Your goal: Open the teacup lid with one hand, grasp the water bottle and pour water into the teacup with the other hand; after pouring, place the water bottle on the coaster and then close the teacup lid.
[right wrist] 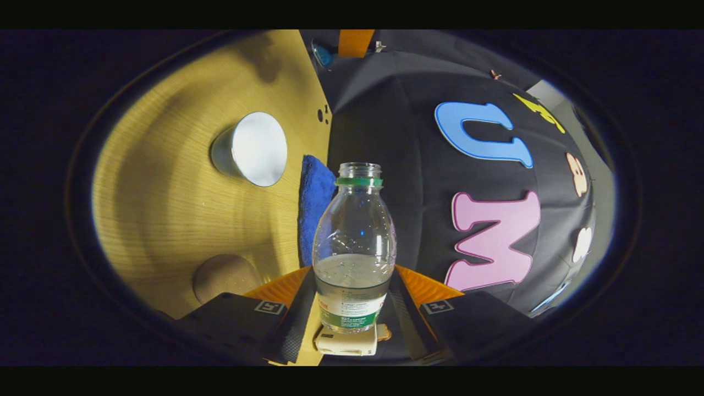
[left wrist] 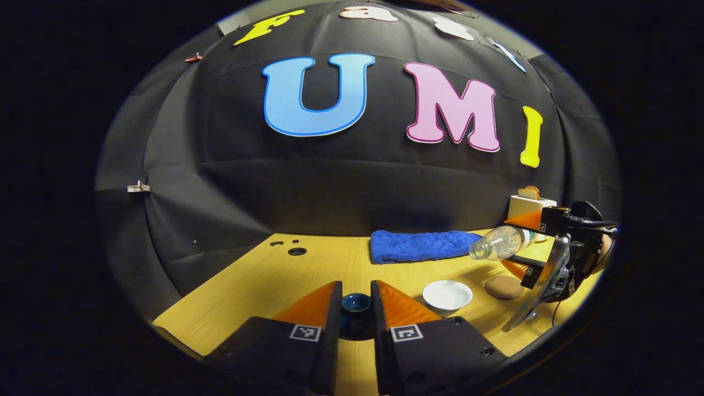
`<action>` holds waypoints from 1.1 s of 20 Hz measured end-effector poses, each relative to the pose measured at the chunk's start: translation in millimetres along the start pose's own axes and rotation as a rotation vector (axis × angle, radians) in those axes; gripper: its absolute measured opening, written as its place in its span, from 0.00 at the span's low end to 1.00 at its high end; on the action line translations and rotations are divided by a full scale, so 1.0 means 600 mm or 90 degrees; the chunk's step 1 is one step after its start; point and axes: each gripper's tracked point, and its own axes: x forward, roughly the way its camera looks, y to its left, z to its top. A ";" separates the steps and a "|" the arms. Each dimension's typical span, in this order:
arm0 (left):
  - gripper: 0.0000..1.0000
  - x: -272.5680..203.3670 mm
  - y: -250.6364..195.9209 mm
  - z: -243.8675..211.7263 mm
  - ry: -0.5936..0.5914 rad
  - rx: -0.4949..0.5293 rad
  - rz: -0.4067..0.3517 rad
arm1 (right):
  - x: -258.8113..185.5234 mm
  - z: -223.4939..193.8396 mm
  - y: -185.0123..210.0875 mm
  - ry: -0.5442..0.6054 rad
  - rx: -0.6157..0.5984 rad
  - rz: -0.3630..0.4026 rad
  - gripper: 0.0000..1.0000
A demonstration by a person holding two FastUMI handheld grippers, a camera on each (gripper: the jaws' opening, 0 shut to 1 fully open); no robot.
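Your right gripper [right wrist: 355, 308] holds the water bottle [left wrist: 498, 242] tipped almost flat, its mouth toward the open teacup [left wrist: 446, 296], which sits below and ahead. Your left gripper [left wrist: 356, 308] clamps the lid [left wrist: 356, 303].

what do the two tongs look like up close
Both tongs, left and right, have wedge-shaped fingers on blocky black bodies, each body carrying a square black-and-white marker. In the left gripper view the right tongs also show black cables and a silvery metal bracket underneath.
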 end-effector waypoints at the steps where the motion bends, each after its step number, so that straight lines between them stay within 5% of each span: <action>1: 0.31 0.000 0.001 -0.001 0.000 0.000 0.000 | 0.002 0.004 0.002 -0.004 -0.016 0.001 0.75; 22: 0.31 -0.011 0.005 -0.014 0.002 -0.030 0.002 | 0.025 0.030 0.018 -0.072 -0.191 0.000 0.74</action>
